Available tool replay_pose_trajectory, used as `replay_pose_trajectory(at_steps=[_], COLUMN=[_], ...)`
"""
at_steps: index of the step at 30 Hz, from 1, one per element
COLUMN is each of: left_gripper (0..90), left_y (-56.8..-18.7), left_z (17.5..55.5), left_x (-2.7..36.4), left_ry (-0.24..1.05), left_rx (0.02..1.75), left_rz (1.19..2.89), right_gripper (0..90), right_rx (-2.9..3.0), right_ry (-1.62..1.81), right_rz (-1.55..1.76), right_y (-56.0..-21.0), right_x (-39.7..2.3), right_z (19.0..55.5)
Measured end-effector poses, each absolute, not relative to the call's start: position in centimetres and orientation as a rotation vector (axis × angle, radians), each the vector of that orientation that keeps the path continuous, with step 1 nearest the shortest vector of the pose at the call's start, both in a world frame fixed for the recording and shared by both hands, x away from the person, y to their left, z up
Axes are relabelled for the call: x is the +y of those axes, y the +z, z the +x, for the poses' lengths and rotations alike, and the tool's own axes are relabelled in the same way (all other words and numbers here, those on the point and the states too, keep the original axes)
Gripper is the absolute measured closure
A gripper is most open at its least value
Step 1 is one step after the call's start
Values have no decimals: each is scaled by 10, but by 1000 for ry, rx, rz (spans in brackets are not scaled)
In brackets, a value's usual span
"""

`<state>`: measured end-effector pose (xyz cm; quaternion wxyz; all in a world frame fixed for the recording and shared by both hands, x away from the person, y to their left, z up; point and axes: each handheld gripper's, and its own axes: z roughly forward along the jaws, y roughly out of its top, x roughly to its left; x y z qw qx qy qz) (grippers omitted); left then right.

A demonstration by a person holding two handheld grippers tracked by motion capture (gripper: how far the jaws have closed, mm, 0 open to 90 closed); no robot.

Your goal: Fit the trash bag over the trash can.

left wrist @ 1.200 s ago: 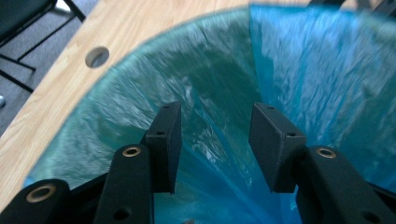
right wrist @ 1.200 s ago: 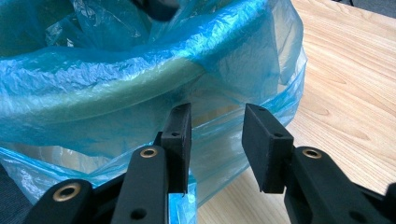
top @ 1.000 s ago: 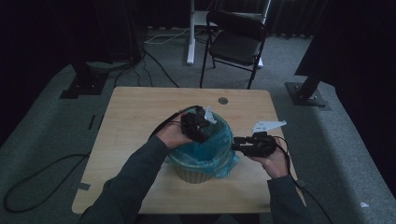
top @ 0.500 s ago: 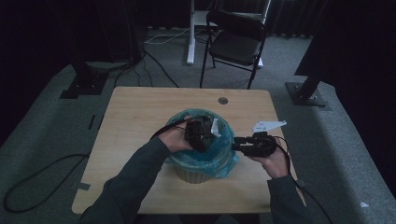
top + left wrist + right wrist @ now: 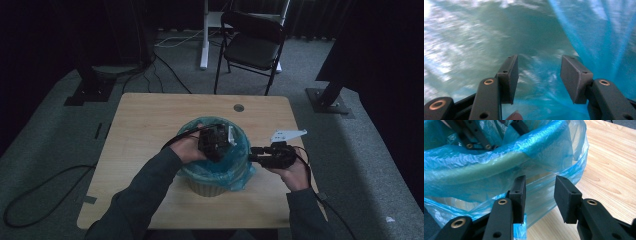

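Left gripper point(image 5: 216, 142) inside blue-bagged bin point(image 5: 220, 175), right gripper point(image 5: 257, 156) beside (both fingers apart)

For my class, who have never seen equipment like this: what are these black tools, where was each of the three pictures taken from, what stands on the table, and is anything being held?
There is no robot here. A person sits at a wooden table with a two-jawed tool in each hand. The high view looks down from above. The left hand-held gripper reaches into a small bin lined with a blue plastic bag. The right hand-held gripper points at the bin's side.

The other two pictures come from cameras riding on the tools. The left gripper view looks inside the bag, jaws apart, nothing between them. The right gripper view shows the bag's overhang just ahead of its open jaws; nothing is gripped.

Behind the table stands a black chair.
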<state>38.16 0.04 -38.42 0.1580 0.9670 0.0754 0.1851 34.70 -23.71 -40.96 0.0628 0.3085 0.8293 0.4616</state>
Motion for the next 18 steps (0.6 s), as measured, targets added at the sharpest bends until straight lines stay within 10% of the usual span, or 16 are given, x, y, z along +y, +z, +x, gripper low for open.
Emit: replay_pose_trajectory(at_steps=[18], left_gripper=[491], left_y=[-355], left_z=[372], left_x=[28], left_ry=[616], left_rx=[344], left_rz=[2490], right_gripper=[607], right_rx=[2495], right_ry=[1396], right_rz=[938], right_y=[-410], right_x=[-240], right_z=[345])
